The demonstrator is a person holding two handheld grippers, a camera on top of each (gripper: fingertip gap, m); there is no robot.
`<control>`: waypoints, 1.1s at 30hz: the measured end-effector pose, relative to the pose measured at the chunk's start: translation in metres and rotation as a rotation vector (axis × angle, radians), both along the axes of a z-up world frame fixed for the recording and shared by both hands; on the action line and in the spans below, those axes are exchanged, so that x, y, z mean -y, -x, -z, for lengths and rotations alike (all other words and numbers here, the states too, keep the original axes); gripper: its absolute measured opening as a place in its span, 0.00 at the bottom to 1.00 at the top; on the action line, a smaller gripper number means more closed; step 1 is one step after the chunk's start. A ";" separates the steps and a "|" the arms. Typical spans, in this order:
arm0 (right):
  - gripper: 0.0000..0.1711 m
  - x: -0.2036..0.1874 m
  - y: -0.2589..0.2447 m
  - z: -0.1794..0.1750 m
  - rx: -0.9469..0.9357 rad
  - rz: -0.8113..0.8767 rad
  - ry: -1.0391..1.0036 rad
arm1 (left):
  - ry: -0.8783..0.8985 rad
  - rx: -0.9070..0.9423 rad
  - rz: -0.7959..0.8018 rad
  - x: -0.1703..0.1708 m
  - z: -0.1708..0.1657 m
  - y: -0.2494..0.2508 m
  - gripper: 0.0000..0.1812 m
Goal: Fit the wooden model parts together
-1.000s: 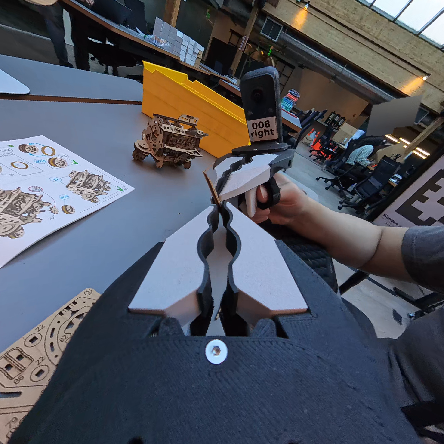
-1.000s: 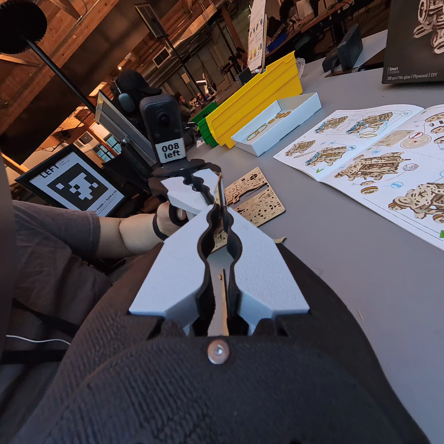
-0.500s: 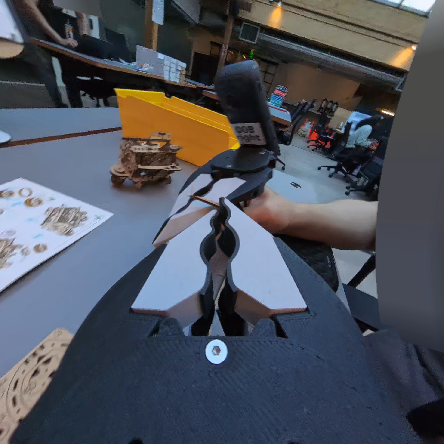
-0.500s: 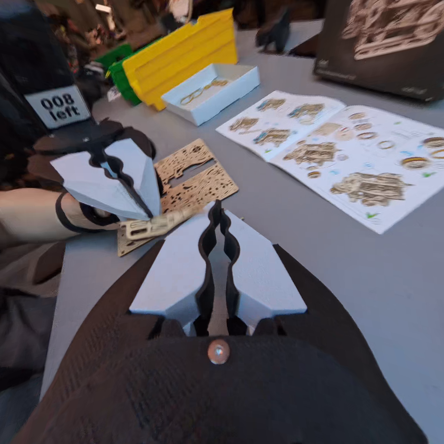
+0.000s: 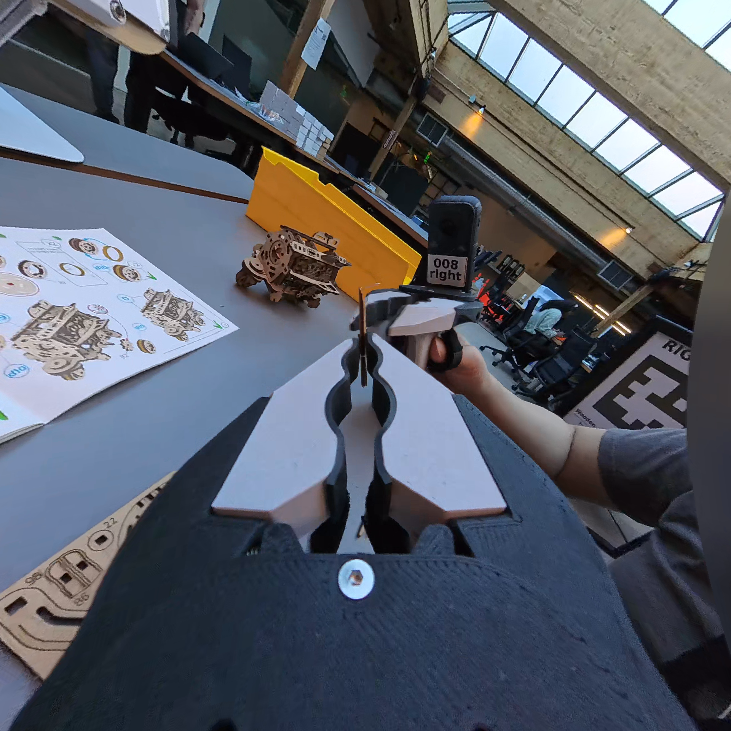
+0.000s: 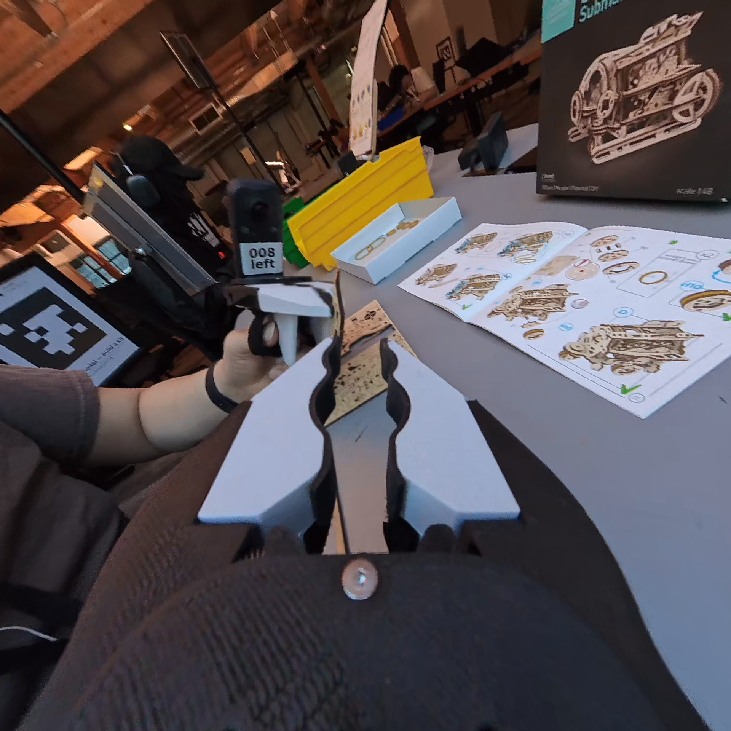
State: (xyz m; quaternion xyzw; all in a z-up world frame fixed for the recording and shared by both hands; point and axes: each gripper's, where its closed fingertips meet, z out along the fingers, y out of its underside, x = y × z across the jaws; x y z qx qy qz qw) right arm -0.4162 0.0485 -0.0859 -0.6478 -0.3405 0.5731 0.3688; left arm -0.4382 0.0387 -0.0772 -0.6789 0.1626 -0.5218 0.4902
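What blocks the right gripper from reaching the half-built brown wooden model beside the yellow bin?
Probably nothing, so yes: the right gripper has open jaws, and only grey table lies between it and the half-built brown wooden model.

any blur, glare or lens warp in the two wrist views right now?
Left wrist view: sharp, strong fisheye bending, bright skylights top right, no glare on the thin wooden part in the left gripper. Right wrist view: dimmer, soft at the edges, open right gripper in focus.
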 end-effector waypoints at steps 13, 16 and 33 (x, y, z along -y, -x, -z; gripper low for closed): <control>0.09 0.027 0.010 -0.002 -0.034 -0.164 0.034 | 0.027 0.049 0.120 0.015 -0.002 -0.020 0.00; 0.00 0.029 0.009 -0.003 -0.040 -0.177 0.029 | 0.026 0.047 0.120 0.016 -0.001 -0.021 0.00; 0.00 0.025 0.006 0.002 -0.008 -0.169 0.048 | 0.029 -0.034 0.066 0.016 0.007 -0.023 0.00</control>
